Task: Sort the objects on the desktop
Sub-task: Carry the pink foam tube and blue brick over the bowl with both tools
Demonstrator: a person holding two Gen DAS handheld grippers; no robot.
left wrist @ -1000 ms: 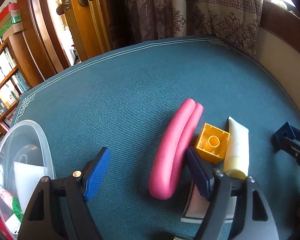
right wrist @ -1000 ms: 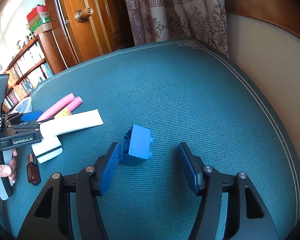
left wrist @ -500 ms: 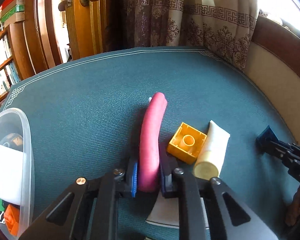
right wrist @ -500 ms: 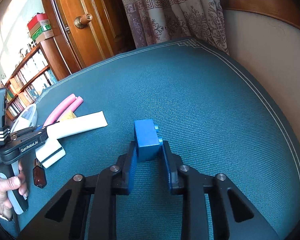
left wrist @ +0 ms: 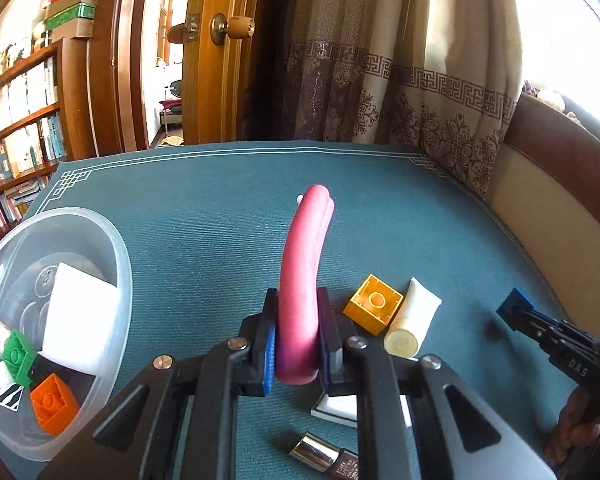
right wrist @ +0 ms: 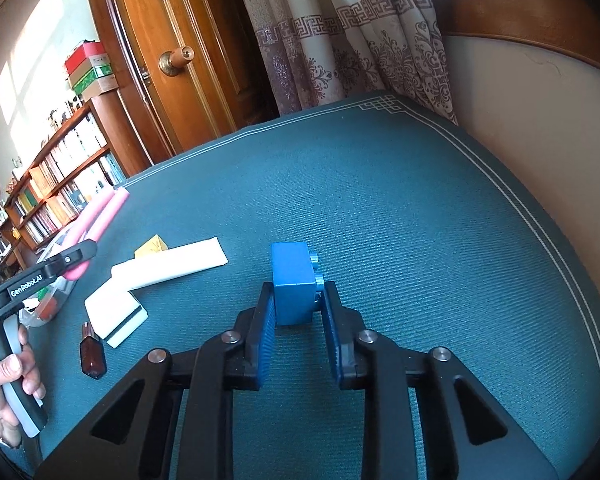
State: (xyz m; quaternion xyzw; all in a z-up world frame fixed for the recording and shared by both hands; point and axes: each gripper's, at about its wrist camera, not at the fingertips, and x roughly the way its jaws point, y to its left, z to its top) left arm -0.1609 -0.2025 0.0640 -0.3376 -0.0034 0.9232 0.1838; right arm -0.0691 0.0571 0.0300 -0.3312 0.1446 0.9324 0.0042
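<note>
My left gripper (left wrist: pixel 297 312) is shut on the near end of a long pink foam tube (left wrist: pixel 304 272), which rises off the teal cloth and points away from me. My right gripper (right wrist: pixel 298 300) is shut on a blue toy brick (right wrist: pixel 293 282), held just above the cloth; the same blue toy brick (left wrist: pixel 514 305) shows at the right of the left wrist view. A yellow brick (left wrist: pixel 373 310) and a cream tube (left wrist: pixel 412 322) lie just right of the pink tube. A clear plastic bowl (left wrist: pixel 120 248) at the left holds a green brick, an orange brick and white pieces.
A white sponge with a dark edge (right wrist: pixel 116 314) and a small brown bottle (right wrist: pixel 93 356) lie near my left gripper. A person's hand (right wrist: pixel 4 372) grips that tool's handle. The table (right wrist: pixel 420 208) ends at a curtain, a wooden door and a cushioned bench on the right.
Both grippers closed: the left on the pink tube, the right on the blue brick. Since then the left has lifted the tube's far end off the cloth.
</note>
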